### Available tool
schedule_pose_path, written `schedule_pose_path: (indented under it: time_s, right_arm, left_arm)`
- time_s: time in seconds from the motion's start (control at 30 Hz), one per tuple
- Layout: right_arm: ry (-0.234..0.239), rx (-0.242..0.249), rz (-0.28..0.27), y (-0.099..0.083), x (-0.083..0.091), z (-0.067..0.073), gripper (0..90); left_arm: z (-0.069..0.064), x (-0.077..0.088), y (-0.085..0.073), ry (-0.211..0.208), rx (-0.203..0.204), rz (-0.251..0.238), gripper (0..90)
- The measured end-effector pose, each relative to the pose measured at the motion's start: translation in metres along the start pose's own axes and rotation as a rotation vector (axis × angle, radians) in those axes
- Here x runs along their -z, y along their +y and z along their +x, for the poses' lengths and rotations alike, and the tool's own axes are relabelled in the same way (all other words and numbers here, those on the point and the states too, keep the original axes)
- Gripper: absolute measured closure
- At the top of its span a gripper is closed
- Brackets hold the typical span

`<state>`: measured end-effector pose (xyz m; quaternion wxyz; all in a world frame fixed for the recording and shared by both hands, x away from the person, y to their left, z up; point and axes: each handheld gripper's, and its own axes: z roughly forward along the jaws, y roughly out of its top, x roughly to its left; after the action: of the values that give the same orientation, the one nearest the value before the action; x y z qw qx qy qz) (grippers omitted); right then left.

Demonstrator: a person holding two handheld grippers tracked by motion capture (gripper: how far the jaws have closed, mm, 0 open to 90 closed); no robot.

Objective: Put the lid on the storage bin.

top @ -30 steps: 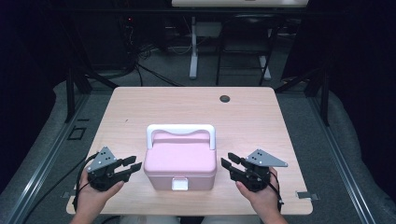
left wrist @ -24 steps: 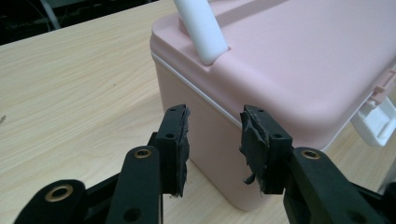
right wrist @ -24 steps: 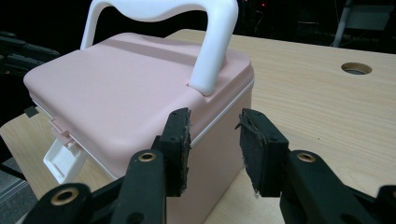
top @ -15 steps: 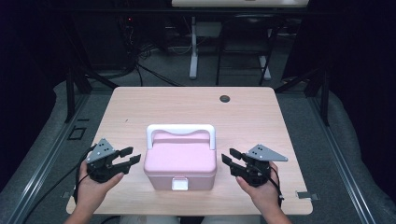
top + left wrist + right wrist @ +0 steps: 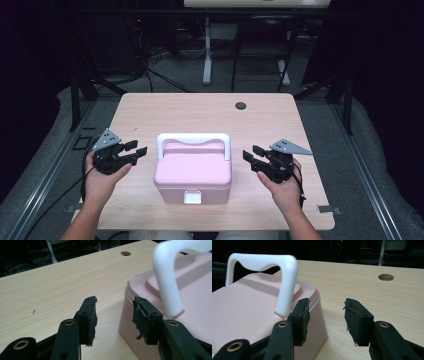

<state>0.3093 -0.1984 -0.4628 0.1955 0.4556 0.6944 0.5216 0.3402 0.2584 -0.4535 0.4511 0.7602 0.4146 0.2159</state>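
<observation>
- Pink box [image 5: 192, 172] w/ white handle [image 5: 194, 140], mid-bottom of table [image 5: 200, 107].
- Left gripper [image 5: 136, 151], lower left: jaws just spread, nothing between.
- Right gripper [image 5: 251, 155], lower right: jaws just spread too, nothing between.

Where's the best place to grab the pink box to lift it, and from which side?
Probably the white handle: it stands upright over the lid of the pink box, with open space under its top bar. Come from above and close one gripper across the middle of that bar. The left gripper and right gripper flank the box, open, holding nothing.
</observation>
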Motion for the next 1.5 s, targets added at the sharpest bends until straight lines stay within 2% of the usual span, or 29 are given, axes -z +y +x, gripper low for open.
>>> schedule_pose_path:
  time_s: [0.1,0.2,0.33,0.47,0.6,0.8,0.93,1.03,1.17,1.4,1.5]
  right_arm:
    - [-0.027,0.002,0.001,0.002,-0.003,-0.005,53.0]
    - [-0.047,0.004,0.0,0.0,-0.006,-0.009,52.3]
    - [-0.088,0.017,0.004,-0.008,-0.008,-0.016,52.0]
    - [-0.108,0.005,0.014,-0.019,-0.011,-0.024,51.7]
    - [-0.124,-0.005,0.026,-0.027,-0.014,-0.028,51.5]
    - [-0.13,0.029,0.035,-0.033,-0.016,-0.028,50.6]
    - [-0.139,0.046,0.043,-0.04,-0.019,-0.029,50.3]
    - [-0.154,0.067,0.062,-0.047,-0.024,-0.029,49.5]
    - [-0.164,0.089,0.077,-0.054,-0.031,-0.027,49.1]
    - [-0.152,0.084,0.128,-0.064,-0.041,-0.028,48.6]
    - [-0.154,0.081,0.139,-0.066,-0.043,-0.028,48.2]
  left_arm:
    - [0.01,-0.005,0.0,0.018,0.029,-0.003,52.9]
    - [0.018,-0.008,-0.005,0.016,0.044,0.011,52.6]
    - [0.024,-0.012,-0.016,0.016,0.051,0.036,51.8]
    - [0.026,-0.015,-0.026,0.021,0.051,0.048,51.8]
    - [0.025,-0.02,-0.038,0.006,0.077,0.066,51.7]
    - [0.021,-0.023,-0.053,0.016,0.051,0.075,51.2]
    - [0.022,-0.026,-0.063,0.036,0.049,0.066,50.3]
    - [0.022,-0.031,-0.07,0.039,0.063,0.074,47.0]
    - [0.021,-0.038,-0.077,0.053,0.019,0.112,45.6]
    - [0.024,-0.044,-0.086,0.03,0.064,0.127,45.7]
    - [0.023,-0.047,-0.088,0.029,0.063,0.139,45.7]
